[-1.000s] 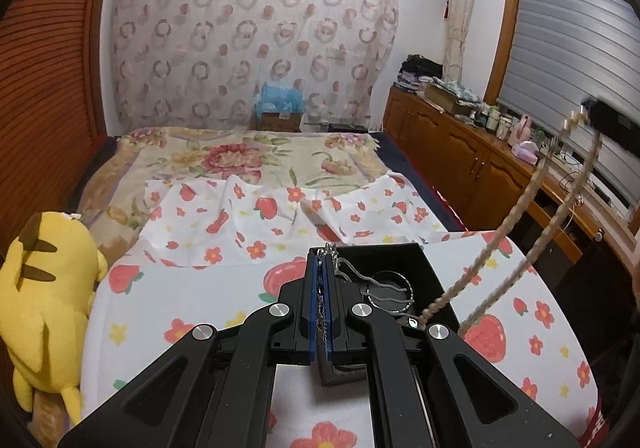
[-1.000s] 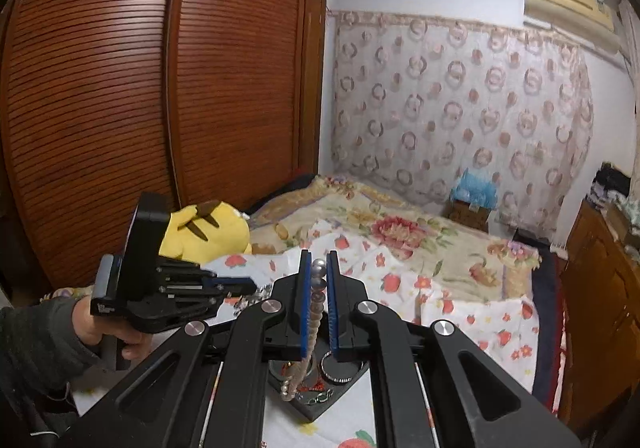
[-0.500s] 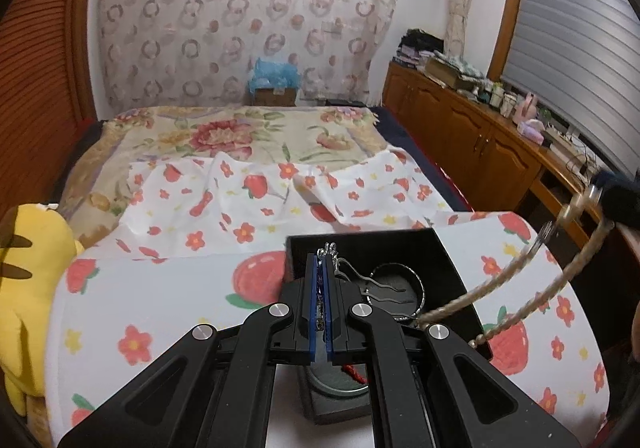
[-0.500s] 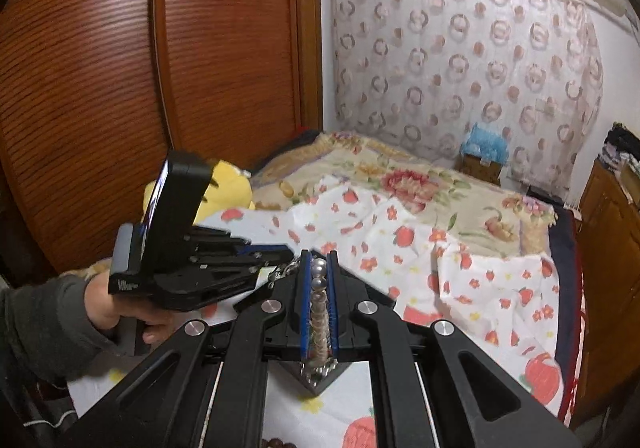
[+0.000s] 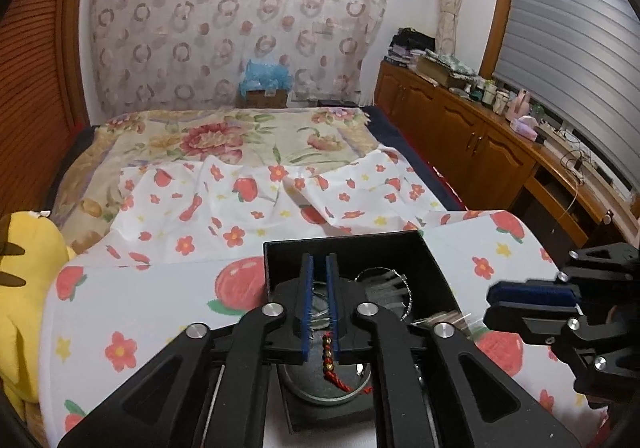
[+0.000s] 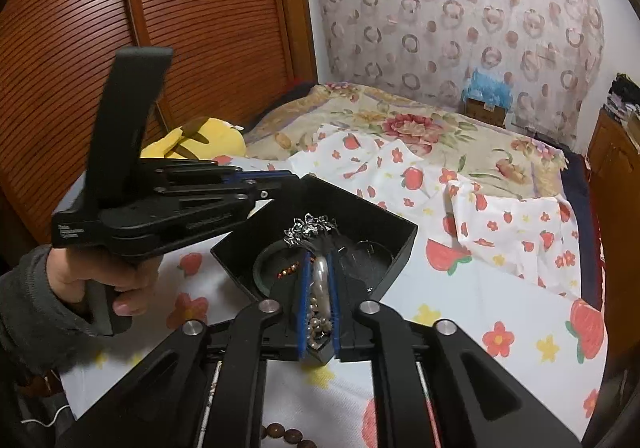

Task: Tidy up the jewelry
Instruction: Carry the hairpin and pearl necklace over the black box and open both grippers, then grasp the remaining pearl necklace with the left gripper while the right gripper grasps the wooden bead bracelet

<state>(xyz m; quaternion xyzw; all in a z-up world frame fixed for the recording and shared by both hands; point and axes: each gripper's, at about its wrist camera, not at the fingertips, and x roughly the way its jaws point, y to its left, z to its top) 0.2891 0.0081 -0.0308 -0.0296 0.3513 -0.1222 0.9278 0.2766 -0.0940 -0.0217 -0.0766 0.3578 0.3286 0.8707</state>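
Note:
A black jewelry box [image 5: 412, 244] [image 6: 400, 244] sits on the strawberry-print cloth. My left gripper [image 5: 320, 268] hovers over the box with its jaws a small gap apart and nothing between them; a red beaded bracelet [image 5: 332, 364] lies below in a round tray. My right gripper [image 6: 319, 272] is shut on a pearl necklace [image 6: 320, 284] and holds it low over the box. A silver chain [image 6: 310, 228] lies in the box beyond it. The right gripper shows at the right of the left wrist view [image 5: 532, 296].
A yellow plush toy [image 5: 24, 288] lies at the left of the bed. Dark wooden beads [image 6: 288, 436] lie on the cloth near me. A wooden wardrobe [image 6: 180, 28] stands left, a wooden sideboard [image 5: 480, 144] right.
My left gripper has let go of the silver chain, which now lies in the box. My right gripper has come down with the pearl necklace, now bunched over the box.

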